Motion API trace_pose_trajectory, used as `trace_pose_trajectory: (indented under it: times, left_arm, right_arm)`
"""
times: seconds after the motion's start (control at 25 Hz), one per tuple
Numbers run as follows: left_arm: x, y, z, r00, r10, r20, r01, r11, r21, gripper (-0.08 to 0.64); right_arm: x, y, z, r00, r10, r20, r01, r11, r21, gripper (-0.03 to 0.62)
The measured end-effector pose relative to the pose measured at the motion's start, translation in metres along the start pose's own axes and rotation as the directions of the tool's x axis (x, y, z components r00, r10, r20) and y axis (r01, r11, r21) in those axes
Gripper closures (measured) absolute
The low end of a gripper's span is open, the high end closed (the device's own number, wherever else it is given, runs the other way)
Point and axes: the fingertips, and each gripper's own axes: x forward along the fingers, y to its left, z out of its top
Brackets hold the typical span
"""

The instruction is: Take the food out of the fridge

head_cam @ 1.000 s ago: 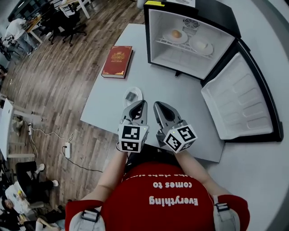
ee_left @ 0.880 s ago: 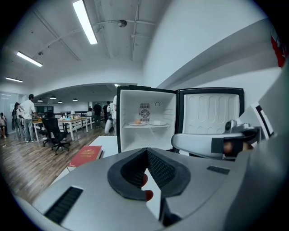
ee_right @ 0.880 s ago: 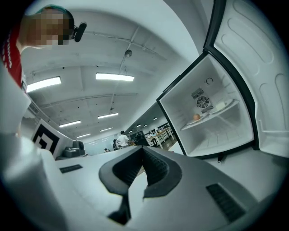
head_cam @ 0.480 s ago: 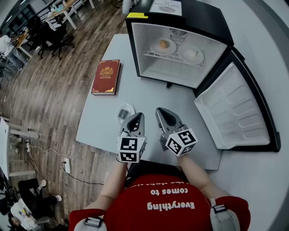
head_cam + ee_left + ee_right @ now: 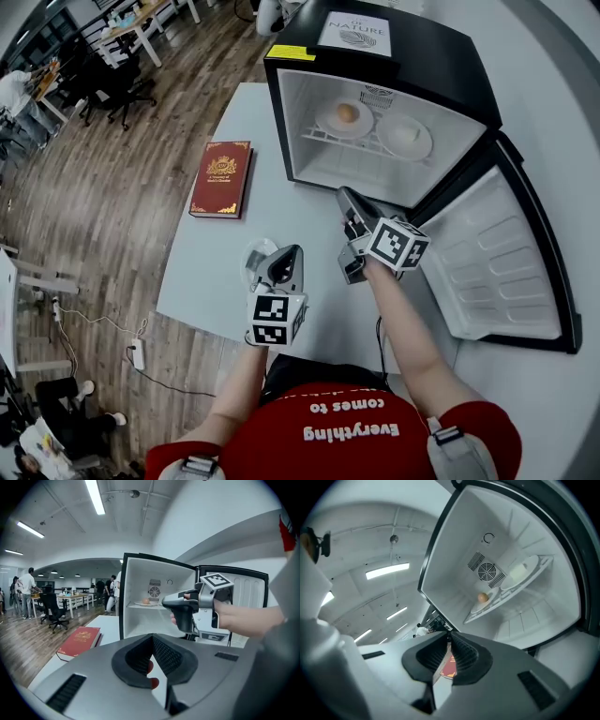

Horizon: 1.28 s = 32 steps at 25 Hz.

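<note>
Since both helpings sit on the wire shelf far back in the fridge, the reach has to go straight in through the open front. A small round orange-brown piece of food lies on the left plate and a pale lump on the right plate. The plates stand side by side across the shelf, and neither piece shows a clear long axis.

The right gripper is the nearer one, just before the fridge mouth and aimed into it, with its jaws pressed together on nothing. The left gripper hangs over the table, likewise closed and empty, just beside a small white dish.

Nothing stands between the right gripper and the shelf. The door lies swung wide to the right, and a red book rests well off to the left. By my judgement, the jaws must part before they can take a plate rim.
</note>
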Motion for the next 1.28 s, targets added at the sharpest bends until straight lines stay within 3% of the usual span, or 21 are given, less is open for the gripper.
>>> trace_pose_trajectory:
  times: [0.2,0.36,0.52,0.68,0.8,0.92,1.28]
  left_arm:
    - [0.017,0.006,0.005,1.000,-0.001,0.007,0.001,1.000,0.003,0.561]
    - [0.023,0.008,-0.001,1.000,-0.006,-0.009,0.006,1.000,0.000,0.561]
    - [0.025,0.009,-0.010,0.999,-0.013,-0.030,0.013,1.000,-0.008,0.561]
    - [0.026,0.009,-0.014,0.999,-0.020,-0.037,0.019,1.000,-0.009,0.561]
    - [0.026,0.009,-0.016,0.999,-0.023,-0.038,0.023,1.000,-0.012,0.561]
    - [0.026,0.010,-0.017,0.999,-0.025,-0.039,0.025,1.000,-0.019,0.561]
    - [0.024,0.007,-0.014,0.999,-0.040,-0.031,0.039,0.999,-0.028,0.561]
  right_arm:
    - [0.027,-0.032,0.031,0.996,-0.074,0.050,0.067,0.991,0.115,0.571]
    - [0.044,-0.059,0.063,0.988,-0.101,0.115,0.062,0.952,0.300,0.498]
    - [0.062,-0.089,0.083,0.981,-0.137,0.135,0.051,0.863,0.502,0.481]
    - [0.075,-0.116,0.079,0.976,-0.205,0.074,0.112,0.761,0.639,0.459]
    - [0.082,-0.124,0.077,0.973,-0.225,0.052,0.127,0.712,0.691,0.453]
    - [0.091,-0.125,0.082,0.971,-0.237,0.042,0.138,0.691,0.710,0.453]
    - [0.108,-0.134,0.081,0.900,-0.410,-0.146,0.402,0.654,0.641,0.453]
